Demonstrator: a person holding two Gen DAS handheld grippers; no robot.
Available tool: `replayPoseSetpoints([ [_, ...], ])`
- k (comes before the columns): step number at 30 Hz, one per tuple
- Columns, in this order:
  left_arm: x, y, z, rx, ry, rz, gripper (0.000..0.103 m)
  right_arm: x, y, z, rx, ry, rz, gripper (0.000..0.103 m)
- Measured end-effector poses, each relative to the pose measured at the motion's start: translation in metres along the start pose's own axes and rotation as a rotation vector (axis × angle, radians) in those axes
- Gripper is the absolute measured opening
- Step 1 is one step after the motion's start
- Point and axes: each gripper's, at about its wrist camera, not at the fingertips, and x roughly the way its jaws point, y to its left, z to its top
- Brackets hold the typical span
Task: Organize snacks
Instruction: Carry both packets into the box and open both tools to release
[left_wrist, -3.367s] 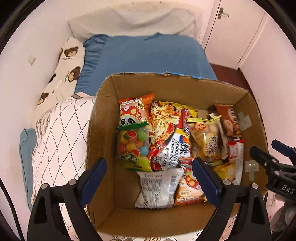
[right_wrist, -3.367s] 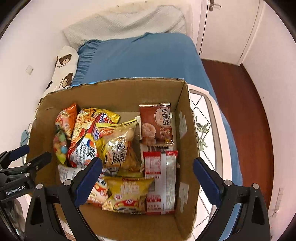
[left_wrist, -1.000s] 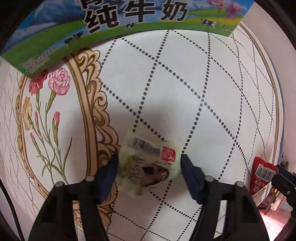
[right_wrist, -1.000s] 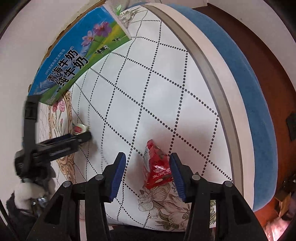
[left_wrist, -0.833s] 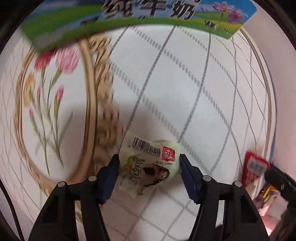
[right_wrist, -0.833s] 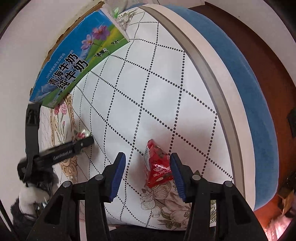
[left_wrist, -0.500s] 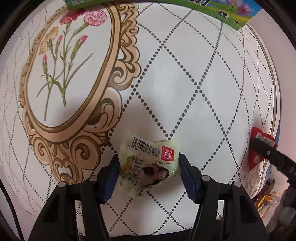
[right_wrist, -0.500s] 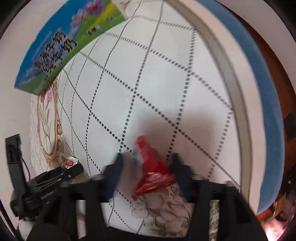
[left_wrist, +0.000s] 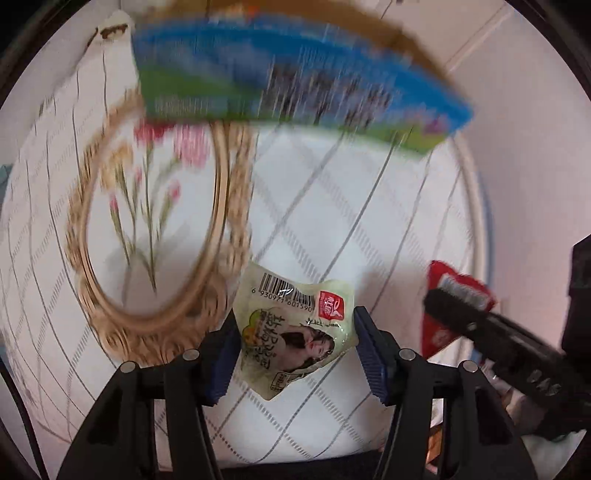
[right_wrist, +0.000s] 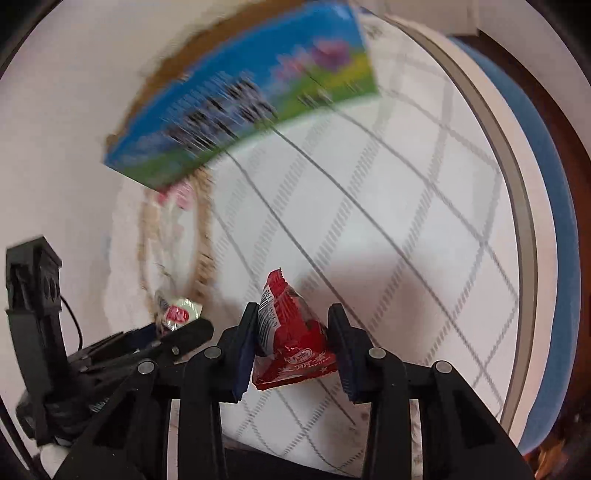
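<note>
Two packets up off the quilt (left_wrist: 332, 206), one per tongs. Left tongs (left_wrist: 295, 350) closing on pale green packet (left_wrist: 291, 328), pinched by its side edges; right tongs (right_wrist: 291, 343) clamped on red packet (right_wrist: 291, 343). Likely bound for box (right_wrist: 240, 99) beyond.

white quilted cover (left_wrist: 332, 206) with dotted diamond grid lying underneath, gold oval frame motif (left_wrist: 155, 236) with pink flowers showing at left (blurred); blue sheet (right_wrist: 546, 192) edging it; wooden floor (right_wrist: 554, 85) showing beyond.
</note>
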Motion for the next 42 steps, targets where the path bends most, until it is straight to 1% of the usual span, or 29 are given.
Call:
replayPoseSetpoints([
  [3, -0.037, -0.004, 0.039, 0.009, -0.082, -0.035, 0.056, -0.019, 0.017, 0.032, -0.034, -0.052, 0.033, 0.04],
  [5, -0.056, -0.001, 0.063, 0.02, -0.122, -0.039, 0.056, -0.03, 0.028, 0.059, -0.065, -0.089, 0.04, 0.04],
  [7, -0.073, -0.003, 0.099, 0.035, -0.163, -0.023, 0.056, -0.04, 0.039, 0.085, -0.096, -0.122, 0.041, 0.04],
  [8, -0.078, -0.004, 0.11, 0.044, -0.175, -0.012, 0.056, -0.044, 0.044, 0.097, -0.108, -0.139, 0.042, 0.04],
  [9, -0.083, -0.005, 0.129, 0.056, -0.191, 0.012, 0.056, -0.048, 0.051, 0.114, -0.13, -0.157, 0.034, 0.04],
  [10, -0.086, -0.007, 0.142, 0.061, -0.201, 0.031, 0.056, -0.051, 0.053, 0.124, -0.138, -0.168, 0.026, 0.04],
  [12, -0.088, -0.006, 0.172, 0.082, -0.206, 0.089, 0.056, -0.053, 0.059, 0.154, -0.162, -0.191, -0.001, 0.04],
  [14, -0.084, 0.0, 0.189, 0.087, -0.197, 0.131, 0.056, -0.052, 0.06, 0.177, -0.173, -0.199, -0.031, 0.04],
  [15, -0.078, 0.004, 0.2, 0.085, -0.181, 0.156, 0.056, -0.049, 0.06, 0.187, -0.176, -0.195, -0.045, 0.04],
  [18, -0.056, 0.018, 0.22, 0.073, -0.12, 0.207, 0.056, -0.032, 0.053, 0.217, -0.171, -0.169, -0.104, 0.04],
  [20, -0.038, 0.029, 0.229, 0.065, -0.084, 0.246, 0.058, -0.019, 0.045, 0.23, -0.161, -0.142, -0.138, 0.04],
  [23, -0.016, 0.039, 0.231, 0.022, -0.05, 0.268, 0.06, -0.006, 0.03, 0.237, -0.147, -0.103, -0.179, 0.04],
  [25, -0.003, 0.05, 0.232, -0.012, -0.019, 0.269, 0.062, 0.001, 0.026, 0.242, -0.138, -0.087, -0.198, 0.041],
  [26, 0.002, 0.051, 0.232, -0.019, -0.01, 0.272, 0.069, 0.006, 0.025, 0.243, -0.136, -0.071, -0.209, 0.042],
  [27, 0.005, 0.052, 0.231, -0.019, -0.005, 0.283, 0.076, 0.009, 0.022, 0.245, -0.125, -0.062, -0.216, 0.05],
  [28, 0.007, 0.052, 0.231, -0.016, -0.006, 0.277, 0.083, 0.012, 0.022, 0.243, -0.129, -0.051, -0.225, 0.057],
  [29, 0.009, 0.05, 0.23, -0.014, -0.007, 0.268, 0.089, 0.014, 0.022, 0.243, -0.135, -0.043, -0.241, 0.072],
  [30, 0.01, 0.047, 0.229, -0.007, -0.008, 0.274, 0.09, 0.016, 0.021, 0.243, -0.136, -0.044, -0.252, 0.081],
  [32, 0.011, 0.043, 0.227, 0.004, -0.012, 0.289, 0.092, 0.018, 0.023, 0.243, -0.146, -0.039, -0.279, 0.087],
  [35, 0.013, 0.041, 0.227, -0.002, -0.005, 0.283, 0.092, 0.024, 0.025, 0.244, -0.147, -0.019, -0.293, 0.094],
  [37, 0.014, 0.04, 0.224, -0.01, 0.0, 0.278, 0.092, 0.029, 0.029, 0.243, -0.162, -0.015, -0.328, 0.096],
  [39, 0.014, 0.039, 0.222, -0.017, -0.002, 0.276, 0.092, 0.03, 0.033, 0.241, -0.17, -0.019, -0.354, 0.099],
  [42, 0.013, 0.037, 0.217, -0.03, -0.012, 0.273, 0.092, 0.03, 0.037, 0.238, -0.176, -0.029, -0.373, 0.099],
])
